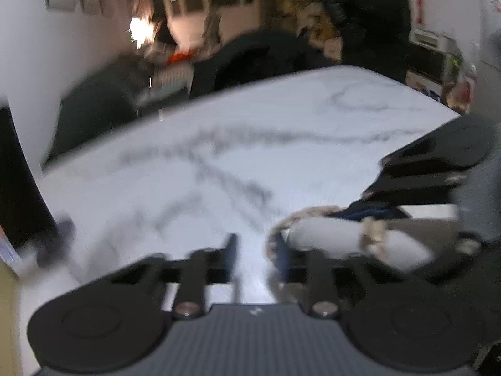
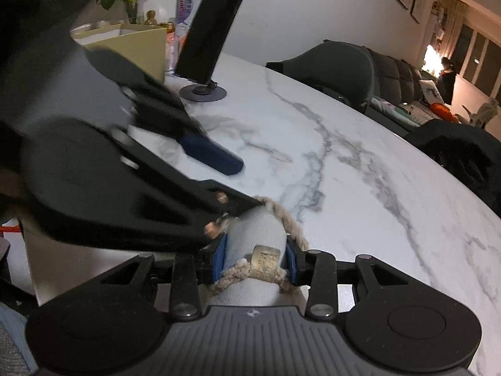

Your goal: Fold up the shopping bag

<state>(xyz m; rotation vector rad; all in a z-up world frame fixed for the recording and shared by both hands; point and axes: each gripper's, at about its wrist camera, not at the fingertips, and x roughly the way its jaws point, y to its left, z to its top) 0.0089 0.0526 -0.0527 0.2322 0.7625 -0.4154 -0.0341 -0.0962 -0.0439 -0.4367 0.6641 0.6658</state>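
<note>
The shopping bag [image 2: 260, 228] is a tight white roll with a beige rope handle [image 2: 289, 219] and a tan band around it. My right gripper [image 2: 256, 260] is shut on the roll, with a blue pad on each side. My left gripper [image 2: 247, 185] reaches in from the left with its jaws wide apart; its lower finger touches the rope at the roll's far end. In the blurred left wrist view, the left gripper [image 1: 255, 250] is open over bare marble. The rolled bag [image 1: 344, 238] lies just right of its right finger, and the rope loops beside that finger.
A white marble table [image 2: 344, 172] carries a phone on a round stand [image 2: 208, 31], a yellow box [image 2: 131, 44], a water bottle [image 2: 188, 6] and a flower vase at the back left. Dark chairs [image 2: 338, 65] line the far edge. A person in a dark jacket [image 1: 366, 9] stands beyond the table.
</note>
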